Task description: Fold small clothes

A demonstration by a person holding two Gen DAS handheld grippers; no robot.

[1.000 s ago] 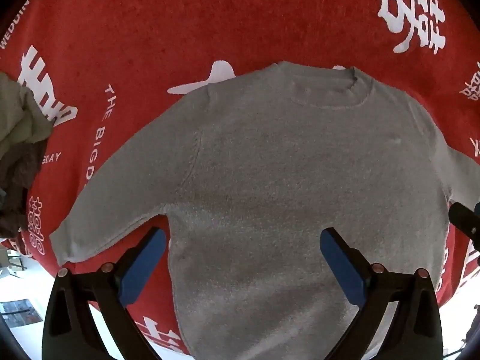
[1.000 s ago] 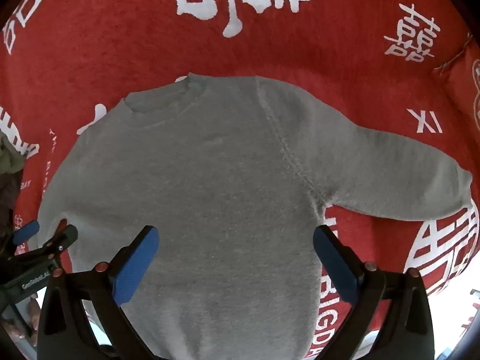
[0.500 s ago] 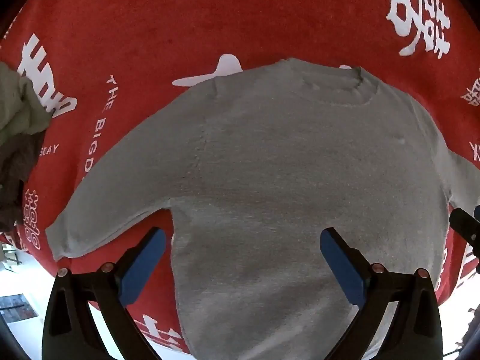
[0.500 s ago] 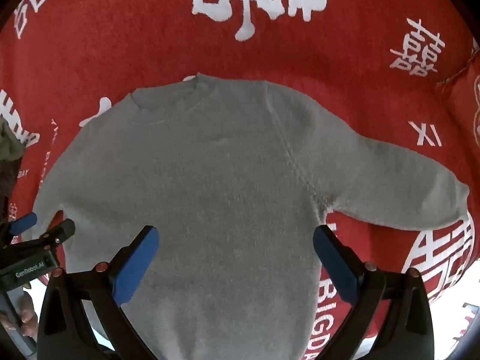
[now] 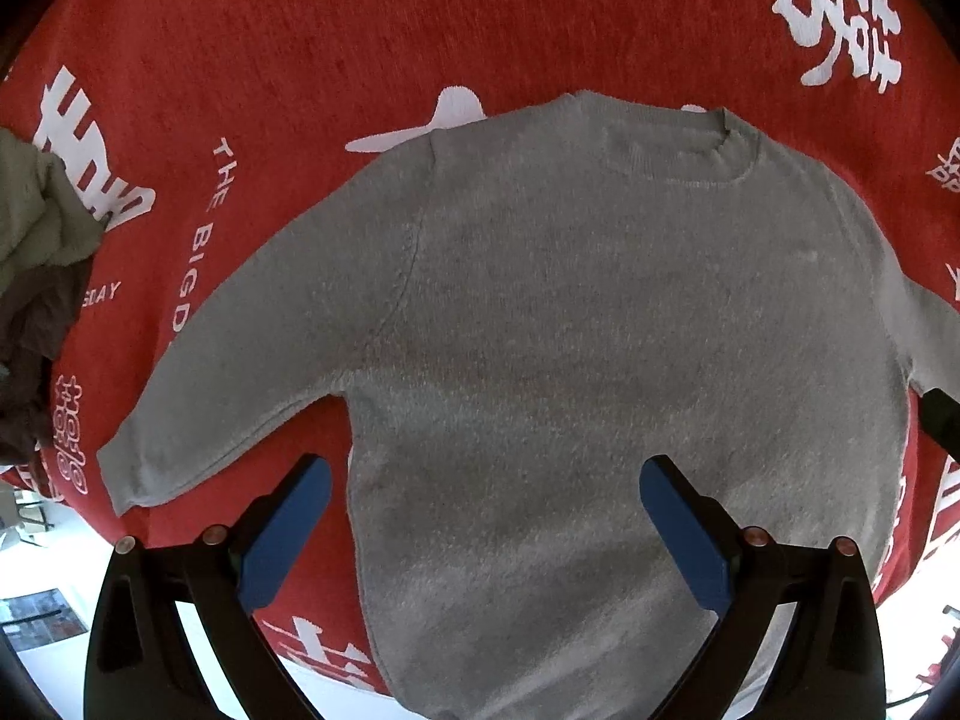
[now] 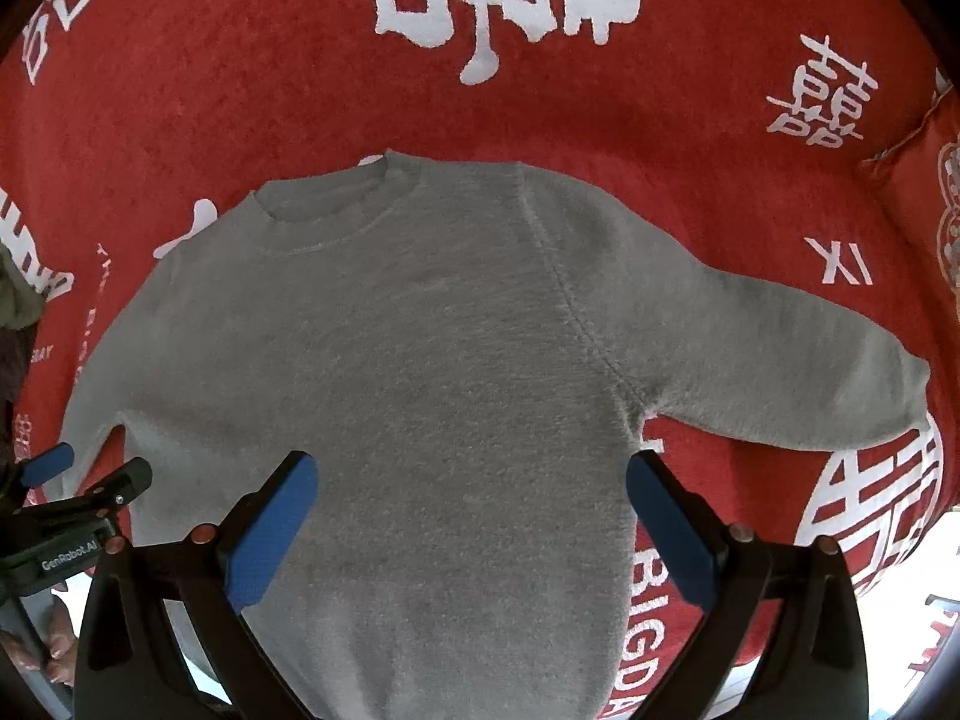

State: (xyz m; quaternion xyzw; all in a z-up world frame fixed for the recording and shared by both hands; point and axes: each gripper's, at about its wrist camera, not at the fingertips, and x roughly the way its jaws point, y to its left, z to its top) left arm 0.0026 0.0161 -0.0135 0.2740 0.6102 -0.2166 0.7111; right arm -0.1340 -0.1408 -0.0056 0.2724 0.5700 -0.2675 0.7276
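Note:
A small grey sweater lies flat, face up, on a red cloth with white characters; collar far, hem near, both sleeves spread outward. It also shows in the right wrist view. My left gripper is open and empty, hovering above the sweater's lower body near its left side. My right gripper is open and empty, above the lower body near its right side. The left gripper shows at the left edge of the right wrist view.
A crumpled pile of olive and dark clothes lies on the cloth to the left. The cloth's near edge drops off to a bright floor. A raised red fold or cushion sits at the far right.
Both grippers have drawn back and risen a little, so the sweater sits slightly lower and farther in each view. The sweater has not moved. Both stay open.

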